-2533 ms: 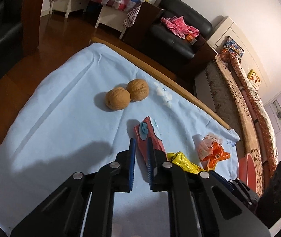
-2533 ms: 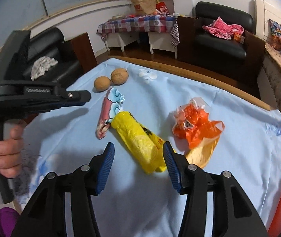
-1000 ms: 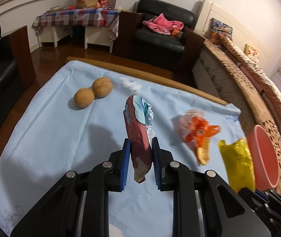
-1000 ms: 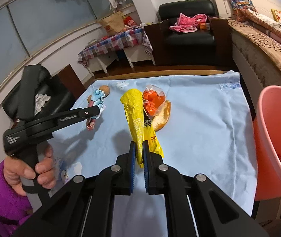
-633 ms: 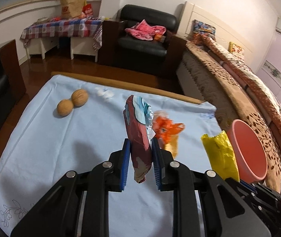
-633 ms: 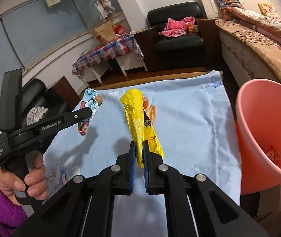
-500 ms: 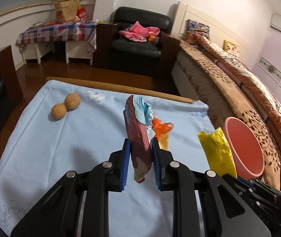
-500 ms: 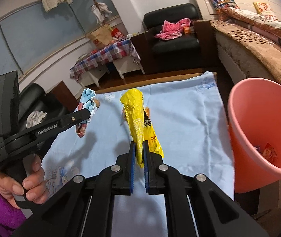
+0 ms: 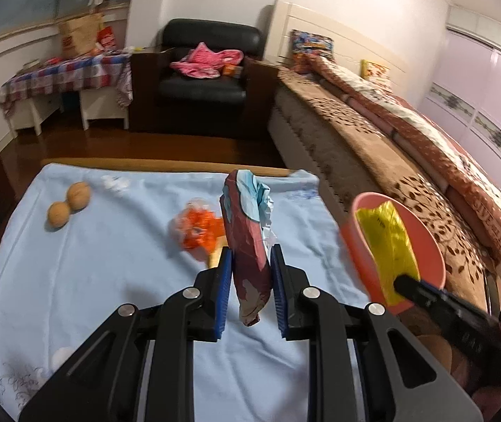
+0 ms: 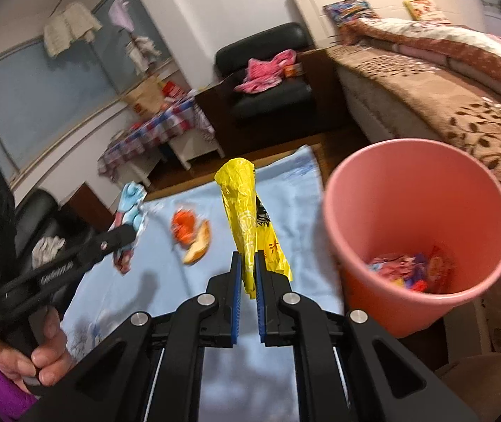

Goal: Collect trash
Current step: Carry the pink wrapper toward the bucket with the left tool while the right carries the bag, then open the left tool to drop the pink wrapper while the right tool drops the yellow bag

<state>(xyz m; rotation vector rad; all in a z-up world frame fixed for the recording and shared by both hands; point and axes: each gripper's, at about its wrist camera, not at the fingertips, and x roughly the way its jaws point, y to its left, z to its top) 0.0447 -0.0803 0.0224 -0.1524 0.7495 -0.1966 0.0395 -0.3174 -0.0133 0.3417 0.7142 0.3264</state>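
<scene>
Left gripper: jaws clamp the red-and-blue wrapper, held above the surface.
Right gripper: jaws pinch the yellow bag beside the pink bin.
Orange wrapper: lying on the surface.

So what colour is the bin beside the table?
Pink, or salmon pink: the bin shows best in the right wrist view, with some wrappers at its bottom.

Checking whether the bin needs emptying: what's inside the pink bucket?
The pink bucket holds a small pile of colourful wrappers at the bottom, blurred. Its near wall hides part of the floor, so anything there cannot be seen.
</scene>
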